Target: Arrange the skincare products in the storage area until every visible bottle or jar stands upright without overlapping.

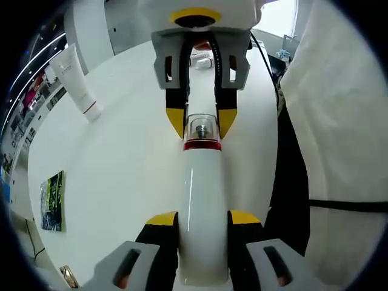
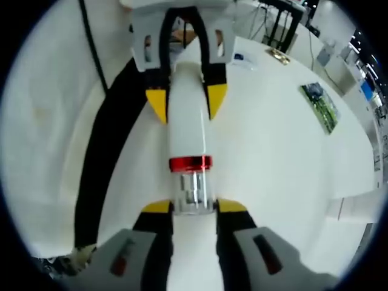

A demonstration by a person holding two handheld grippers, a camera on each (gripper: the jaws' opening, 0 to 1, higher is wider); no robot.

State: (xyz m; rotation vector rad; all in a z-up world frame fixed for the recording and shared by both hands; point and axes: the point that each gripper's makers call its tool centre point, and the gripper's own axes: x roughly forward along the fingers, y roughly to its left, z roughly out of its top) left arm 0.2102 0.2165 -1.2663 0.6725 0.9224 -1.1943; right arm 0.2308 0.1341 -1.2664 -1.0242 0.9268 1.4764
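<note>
1. Item: white bottle (image 1: 203, 212) with a red band and a clear cap. It lies lengthwise above the desk (image 1: 121, 176), spanning the gap between your two claws.
2. Your left claw (image 1: 203, 221) is closed on the white body of the bottle; in the left gripper view the yellow-tipped jaws press against both of its sides at the bottom of the frame.
3. Your right claw (image 2: 194, 209) grips the clear-cap end of the same bottle (image 2: 188, 121); in the right gripper view its yellow tips sit on either side of the cap, just below the red band.
4. Each claw appears in the other's view, at the top of the frame, facing its partner along the bottle.
5. Item: white tube (image 1: 76, 82), standing cap-down on the desk, well apart from the bottle, upper left in the left gripper view.
6. Item: green printed card (image 1: 53, 201), flat on the desk near its edge.
</note>
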